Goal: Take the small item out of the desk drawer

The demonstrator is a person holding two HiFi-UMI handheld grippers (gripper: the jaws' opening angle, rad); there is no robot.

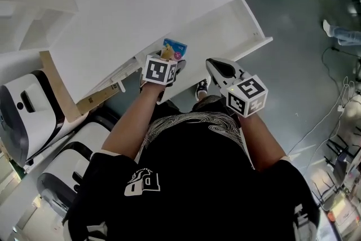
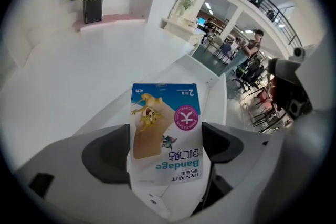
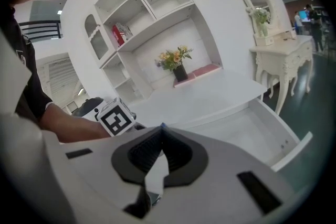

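Observation:
A small bandage packet [image 2: 165, 134], blue and white with a cartoon print, stands upright between the jaws of my left gripper [image 2: 165, 147], which is shut on it. In the head view the packet [image 1: 174, 48] pokes up ahead of the left gripper [image 1: 169, 58], above the inner end of the open white drawer [image 1: 251, 28]. The drawer [image 3: 257, 126] looks bare inside. My right gripper [image 1: 214, 66] hovers just right of the left one, near the drawer's front. Its ribbed pads [image 3: 148, 150] meet with nothing between them, so the right gripper [image 3: 160, 136] is shut.
A white desk top [image 1: 141, 3] carries a pink tray [image 3: 202, 71] with a flower vase [image 2: 93, 8] at the back. White shelving [image 3: 139, 5] rises behind it. White machines [image 1: 28, 115] stand at the left, an ornate white table [image 3: 278, 50] at the right, cables [image 1: 333, 104] on the floor.

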